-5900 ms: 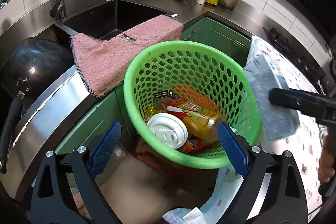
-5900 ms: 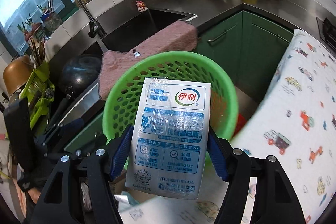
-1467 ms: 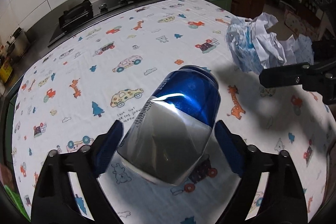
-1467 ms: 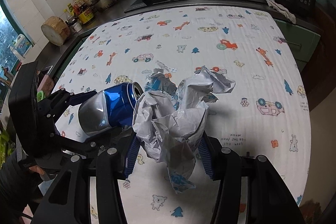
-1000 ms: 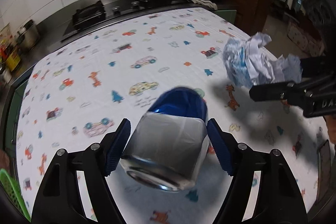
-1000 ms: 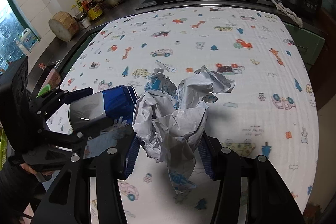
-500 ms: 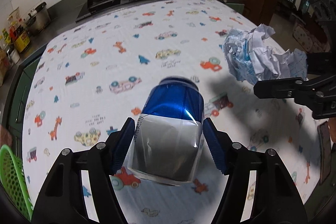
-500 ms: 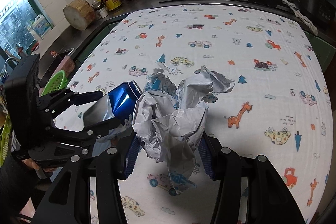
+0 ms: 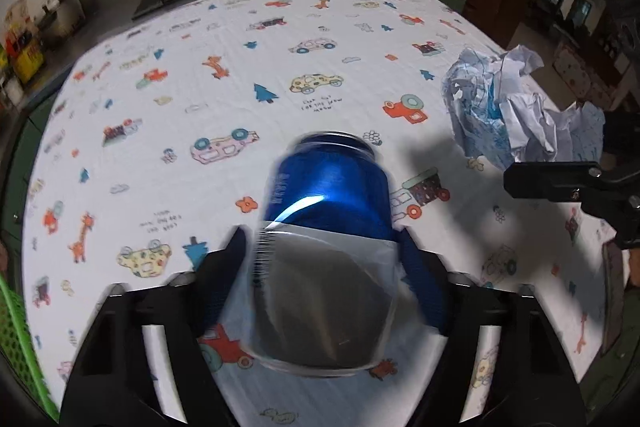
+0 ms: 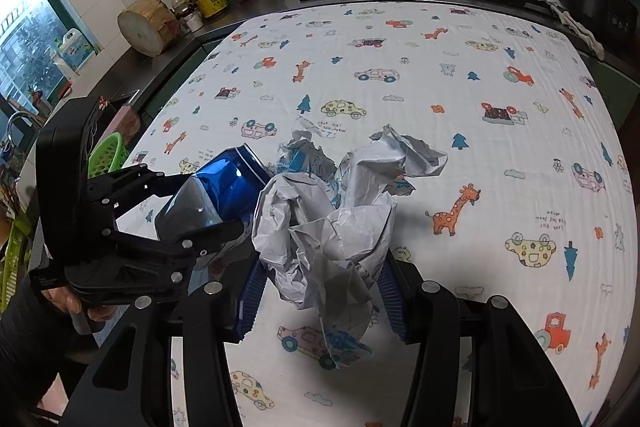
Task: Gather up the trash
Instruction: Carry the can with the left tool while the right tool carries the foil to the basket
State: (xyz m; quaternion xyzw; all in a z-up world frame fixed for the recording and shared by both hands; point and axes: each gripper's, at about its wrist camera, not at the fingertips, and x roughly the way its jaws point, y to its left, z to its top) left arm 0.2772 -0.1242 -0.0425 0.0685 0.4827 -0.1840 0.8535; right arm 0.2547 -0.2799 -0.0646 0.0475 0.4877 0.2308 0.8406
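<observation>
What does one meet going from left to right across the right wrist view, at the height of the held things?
Green basket → left gripper, jaws opening around the blue can → crumpled paper in the right gripper → giraffe print on the tablecloth.

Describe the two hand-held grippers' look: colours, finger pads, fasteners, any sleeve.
Both are matte black plastic frames with silver screw heads. The right hand-held gripper has ribbed blue finger pads. The left hand-held gripper has blue pads too. A dark sleeve shows behind the left one. No cables visible.
</observation>
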